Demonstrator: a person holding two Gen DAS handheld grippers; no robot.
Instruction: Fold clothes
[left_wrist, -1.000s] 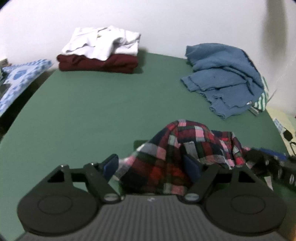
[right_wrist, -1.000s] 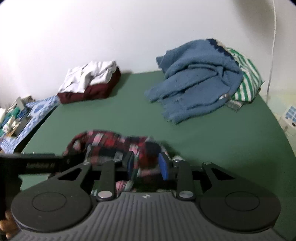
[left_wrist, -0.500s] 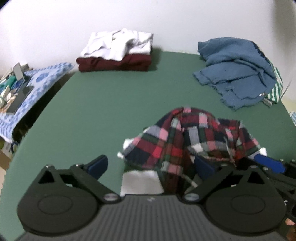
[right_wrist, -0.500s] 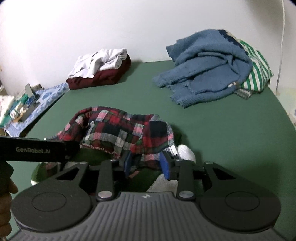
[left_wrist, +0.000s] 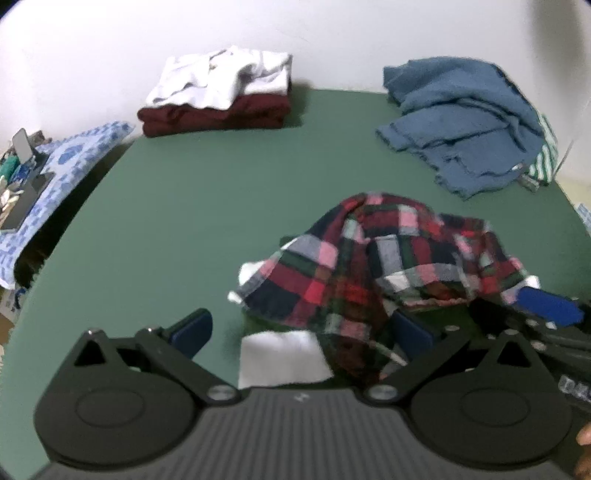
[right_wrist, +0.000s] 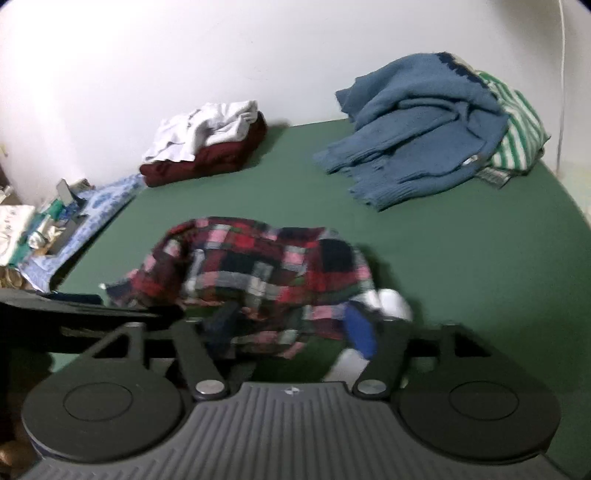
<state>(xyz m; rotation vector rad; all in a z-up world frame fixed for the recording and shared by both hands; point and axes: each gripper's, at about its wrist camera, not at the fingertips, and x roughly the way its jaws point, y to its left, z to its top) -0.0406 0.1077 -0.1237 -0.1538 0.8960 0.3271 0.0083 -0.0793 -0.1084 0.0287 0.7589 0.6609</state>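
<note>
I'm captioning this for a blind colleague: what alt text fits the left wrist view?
A crumpled plaid shirt lies on a green table, just ahead of the open left tool. Behind are a folded white and maroon stack and a rumpled blue sweater.

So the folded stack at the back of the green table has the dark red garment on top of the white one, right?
Not quite. In the left wrist view the white garment lies on top of the dark red garment. The stack does sit at the back of the green table.
</note>
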